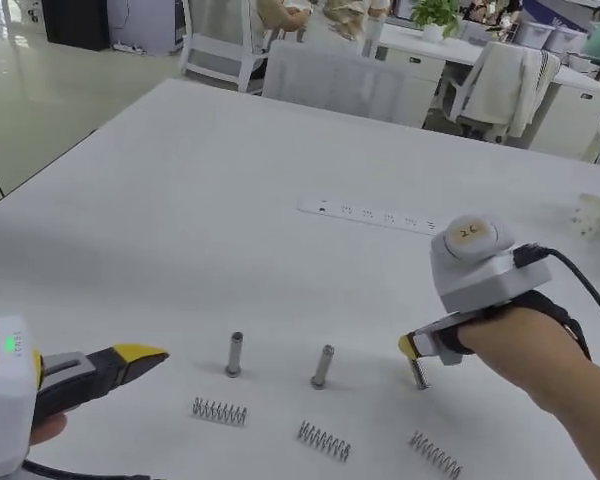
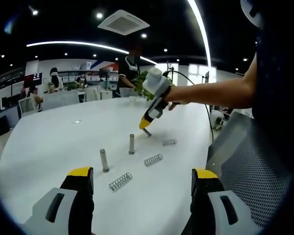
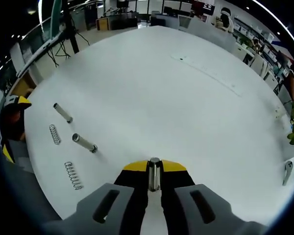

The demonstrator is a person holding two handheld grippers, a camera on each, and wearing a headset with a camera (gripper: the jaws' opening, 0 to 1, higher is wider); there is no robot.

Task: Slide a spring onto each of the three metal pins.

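The white counter is broad and mostly bare. From the pins to the power strip there is open surface, and more beyond that up to the far edge, where chairs stand. A small white cup sits near the right edge.

Three pins stand in a row on the near part. The left pin and middle pin are free, well apart, with clear gaps on all sides. Nearer than each pin lies a spring, flat on the counter: left spring, middle spring and right spring. In the left gripper view this row of springs runs close to the counter's near edge, with a mesh chair just past it.

The right tongs are closed on the upper part of the right pin, which leans a little; whether its foot touches the counter cannot be told.

The left tongs are spread wide and hold nothing. They hover to the left of the left pin, apart from it, over bare counter.
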